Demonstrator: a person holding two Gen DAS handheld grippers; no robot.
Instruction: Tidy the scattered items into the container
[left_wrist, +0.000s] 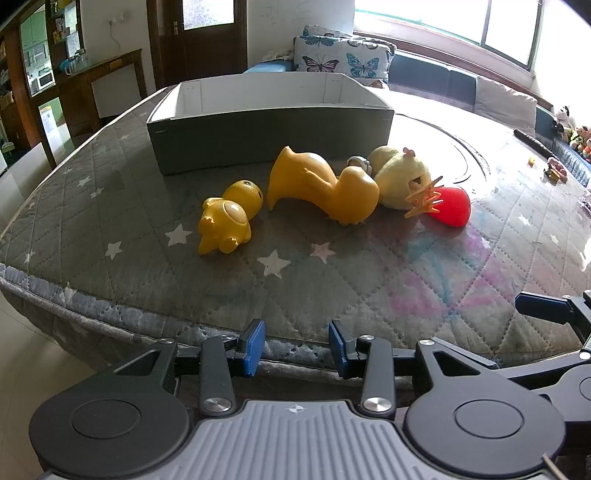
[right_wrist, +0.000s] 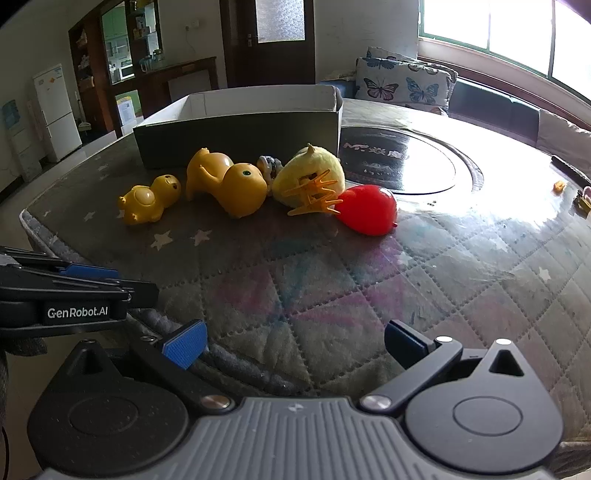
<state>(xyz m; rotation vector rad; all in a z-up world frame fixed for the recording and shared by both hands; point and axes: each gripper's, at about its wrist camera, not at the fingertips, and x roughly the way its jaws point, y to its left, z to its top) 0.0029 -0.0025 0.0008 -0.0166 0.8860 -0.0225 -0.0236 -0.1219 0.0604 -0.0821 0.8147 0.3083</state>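
A grey open box (left_wrist: 269, 136) (right_wrist: 236, 138) with white inner walls stands at the back of the quilted table. In front of it lie, left to right, a small yellow duck (left_wrist: 225, 218) (right_wrist: 147, 201), a big yellow duck (left_wrist: 321, 188) (right_wrist: 229, 182), a small grey-white item (left_wrist: 359, 162) (right_wrist: 269, 164), a yellow plush chick (left_wrist: 400, 177) (right_wrist: 314, 171), an orange hair claw (left_wrist: 424, 201) (right_wrist: 314, 194) and a red balloon (left_wrist: 452, 206) (right_wrist: 369, 214). My left gripper (left_wrist: 296, 347) hovers open and empty at the table's near edge. My right gripper (right_wrist: 295, 345) stands wide open and empty beside it.
The quilted star cover (left_wrist: 147, 236) has a frayed near edge. A round dark glass turntable (right_wrist: 406, 162) lies right of the box. Small toys (left_wrist: 556, 171) sit at the far right. A sofa with butterfly cushions (left_wrist: 343, 59) stands behind.
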